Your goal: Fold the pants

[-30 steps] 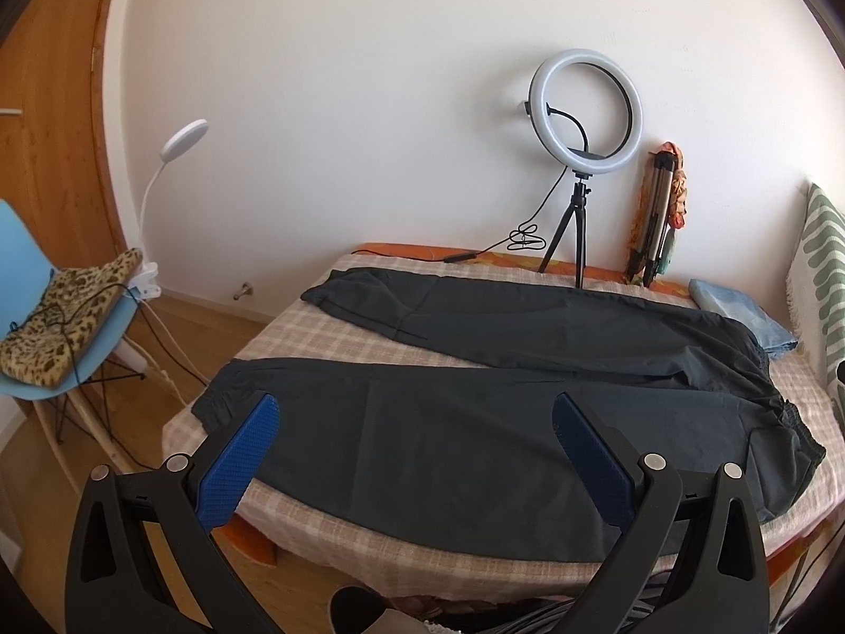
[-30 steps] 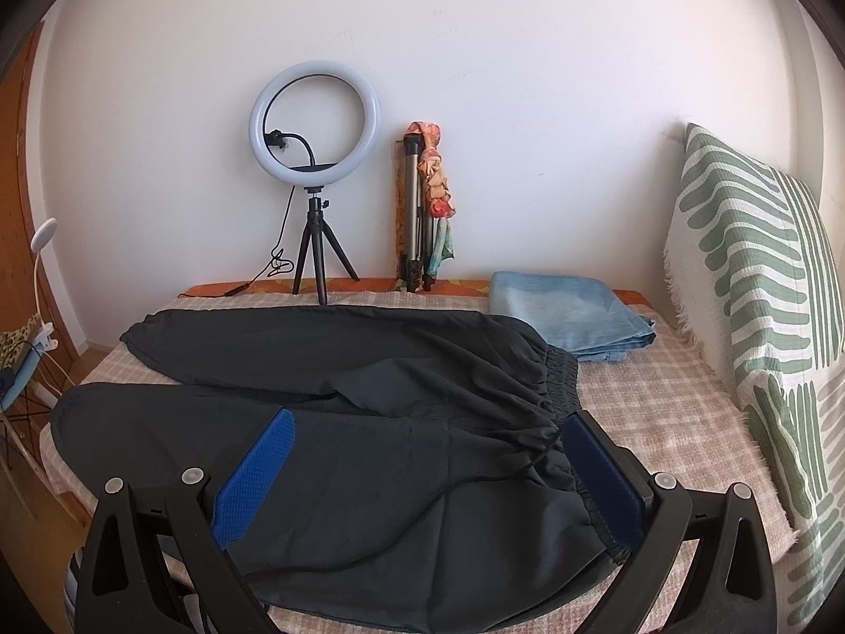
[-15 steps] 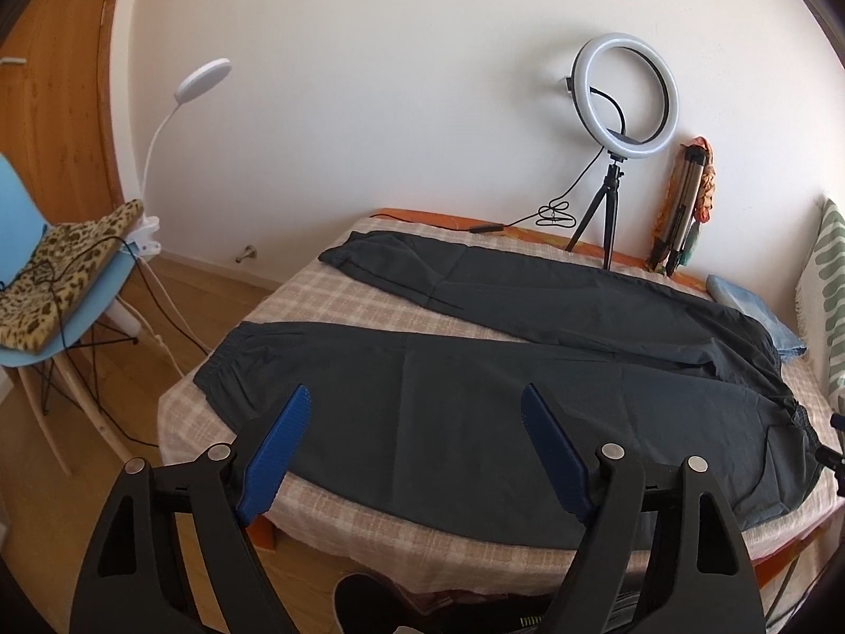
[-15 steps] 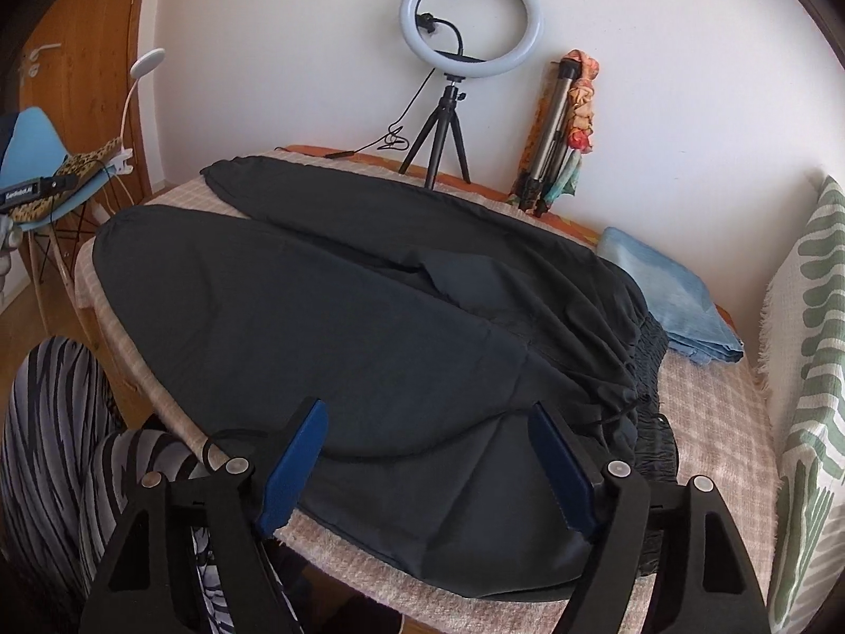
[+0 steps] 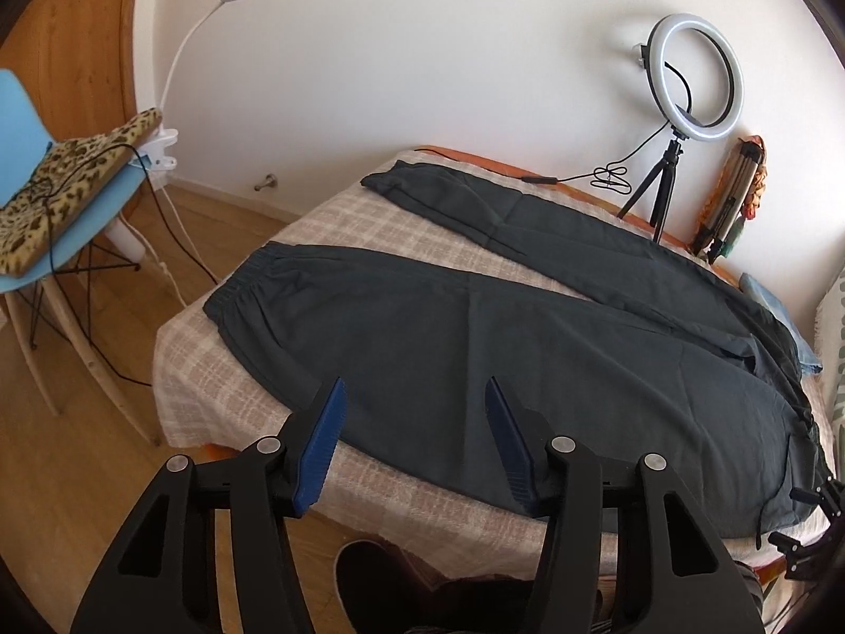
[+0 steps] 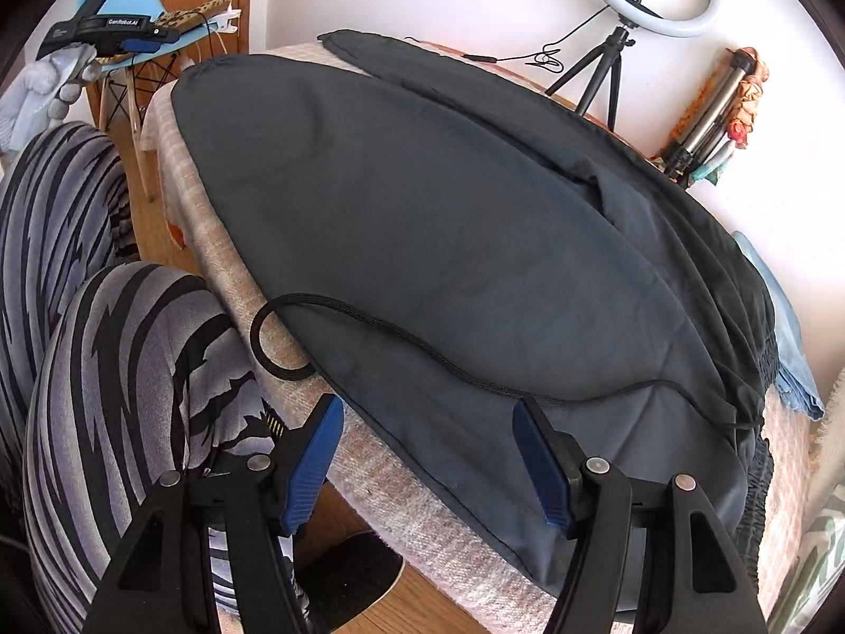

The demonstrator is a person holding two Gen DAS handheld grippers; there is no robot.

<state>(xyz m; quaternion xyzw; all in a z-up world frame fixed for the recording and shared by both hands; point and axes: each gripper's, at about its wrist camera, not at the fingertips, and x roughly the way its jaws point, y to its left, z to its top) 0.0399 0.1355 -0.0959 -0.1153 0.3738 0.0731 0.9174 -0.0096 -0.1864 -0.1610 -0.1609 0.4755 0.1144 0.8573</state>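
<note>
Both grippers came down closer to the near edge of the pants [image 5: 475, 348]. The left gripper [image 5: 415, 396] and right gripper [image 6: 428, 417] have been closing their jaws, nothing gripped between them.

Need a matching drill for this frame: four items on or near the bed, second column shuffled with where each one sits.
Items:
1. dark grey pants
2. white ring light on black tripod
3. folded light blue cloth
4. leopard-print cushion

Places:
A. on the blue chair
B. spread flat across the checked bedcover
C. beyond the pants' waistband
D. standing by the white wall

Pairs: 1-B, 2-D, 3-C, 4-A
</note>
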